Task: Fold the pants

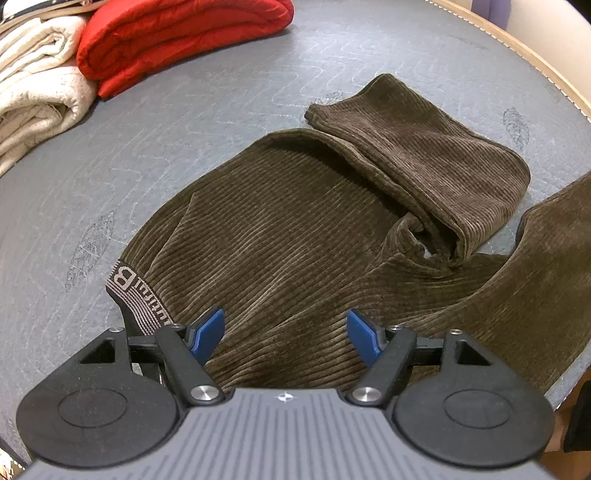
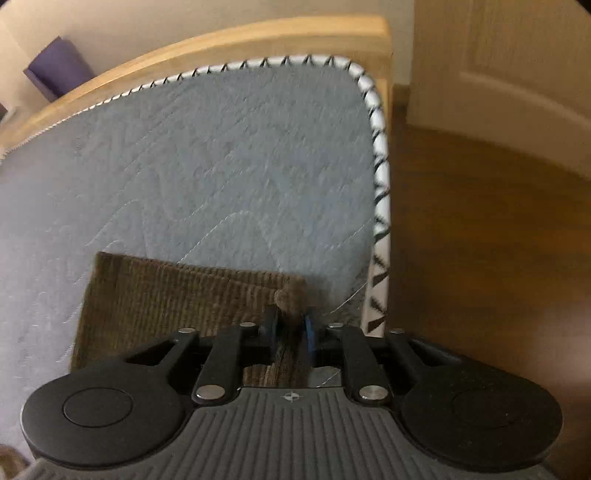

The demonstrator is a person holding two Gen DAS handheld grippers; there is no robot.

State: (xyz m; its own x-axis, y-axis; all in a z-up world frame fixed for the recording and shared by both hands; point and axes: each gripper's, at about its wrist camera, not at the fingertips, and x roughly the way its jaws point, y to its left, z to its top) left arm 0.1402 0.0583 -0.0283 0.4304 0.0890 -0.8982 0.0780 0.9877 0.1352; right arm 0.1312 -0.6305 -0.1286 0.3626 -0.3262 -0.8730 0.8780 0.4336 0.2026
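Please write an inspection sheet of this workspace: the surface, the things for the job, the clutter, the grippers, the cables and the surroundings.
Surface: grey quilted mattress with white-and-black piping at its edge, in a light wooden bed frame.
Job's things: brown corduroy pants lying rumpled, one leg doubled back on itself, waistband label showing at the left.
Clutter: folded red blanket and cream blanket at the far left of the mattress.
Grippers: left gripper open above the pants near the waistband, holding nothing; right gripper shut on a leg end of the pants near the mattress corner.
Cables: nothing seen.
Surroundings: dark wooden floor, pale door, purple object beyond the frame.
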